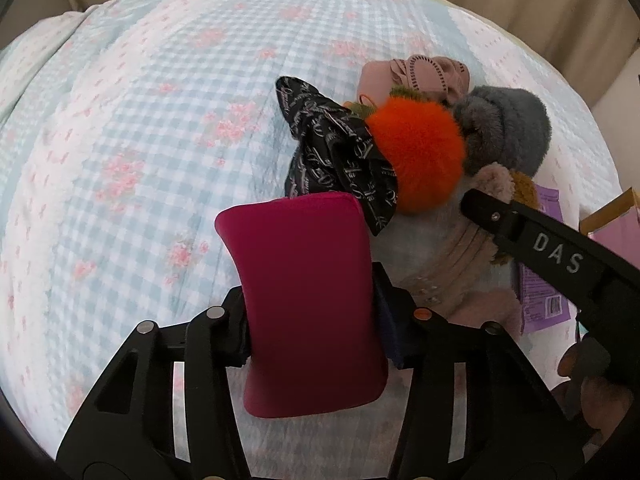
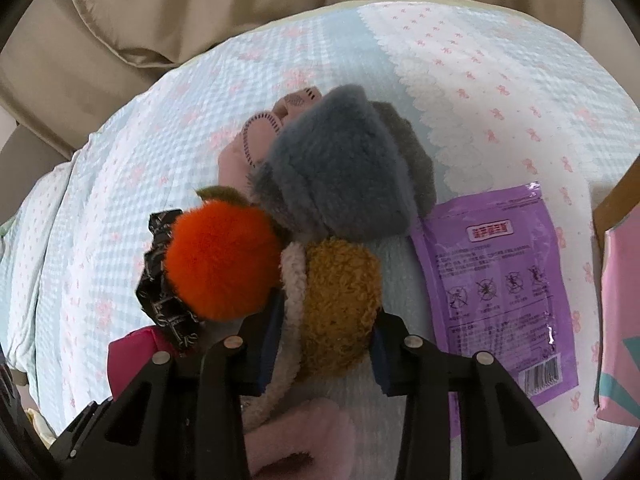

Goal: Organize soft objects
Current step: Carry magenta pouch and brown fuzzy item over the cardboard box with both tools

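Note:
My left gripper (image 1: 316, 344) is shut on a magenta soft pad (image 1: 304, 292), which stands upright between its pads over the bed. Just right of it lies a heap of soft things: a black printed scarf (image 1: 340, 152), an orange pom-pom (image 1: 416, 156), a grey fuzzy piece (image 1: 508, 128) and a pink fabric piece (image 1: 412, 72). My right gripper (image 2: 324, 344) is shut on a mustard plush piece with beige trim (image 2: 336, 300) at the near edge of that heap. The orange pom-pom (image 2: 220, 260) and the grey fuzzy piece (image 2: 336, 172) touch it. One of my right gripper's fingers (image 1: 496, 216) reaches into the heap in the left wrist view.
A checked blue-and-pink quilt (image 1: 140, 120) covers the bed. A purple packet (image 2: 496, 284) lies flat right of the heap, with a pink box (image 2: 620, 312) beyond it. Beige cushions (image 2: 180, 12) rise behind the bed. A hand (image 1: 592, 380) holds the right gripper.

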### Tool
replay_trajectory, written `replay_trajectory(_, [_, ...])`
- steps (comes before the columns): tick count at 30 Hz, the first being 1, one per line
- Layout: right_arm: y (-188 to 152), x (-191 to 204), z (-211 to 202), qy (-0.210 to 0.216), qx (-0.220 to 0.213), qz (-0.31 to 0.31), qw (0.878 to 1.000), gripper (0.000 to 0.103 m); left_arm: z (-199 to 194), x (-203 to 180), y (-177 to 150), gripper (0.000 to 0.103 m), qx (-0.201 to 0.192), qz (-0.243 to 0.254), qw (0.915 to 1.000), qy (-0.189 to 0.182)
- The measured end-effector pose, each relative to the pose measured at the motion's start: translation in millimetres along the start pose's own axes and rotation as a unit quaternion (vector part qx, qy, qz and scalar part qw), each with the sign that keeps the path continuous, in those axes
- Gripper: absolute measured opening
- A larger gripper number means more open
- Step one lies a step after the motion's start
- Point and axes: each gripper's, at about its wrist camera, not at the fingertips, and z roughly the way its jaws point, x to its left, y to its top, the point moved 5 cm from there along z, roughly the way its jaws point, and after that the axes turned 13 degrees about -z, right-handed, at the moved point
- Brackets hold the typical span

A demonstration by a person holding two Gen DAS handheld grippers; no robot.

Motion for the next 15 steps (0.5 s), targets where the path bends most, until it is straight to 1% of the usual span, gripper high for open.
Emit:
replay_trajectory(7, [5, 4, -33, -0.004, -0.017, 0.000, 1.000, 0.035, -24, 9, 6, 0.043, -0.014, -0.011, 0.9998, -0.002])
replay_trajectory(10, [9, 6, -59, -0.005, -0.026, -0.001, 1.000, 0.035, -47, 15, 11, 0.043, -0.022, -0.017, 0.9996, -0.005])
replay_trajectory(13, [17, 8, -98, -0.004, -0.040, -0.003, 0.999, 0.035, -76, 15, 16, 0.043, -0.034, -0.021, 0.9992, -0.005])
replay_trajectory(15, [23, 9, -120, -0.002, -0.048, -0.004, 0.999, 0.035, -104, 11, 23, 0.043, -0.047, -0.022, 0.9986, -0.004])
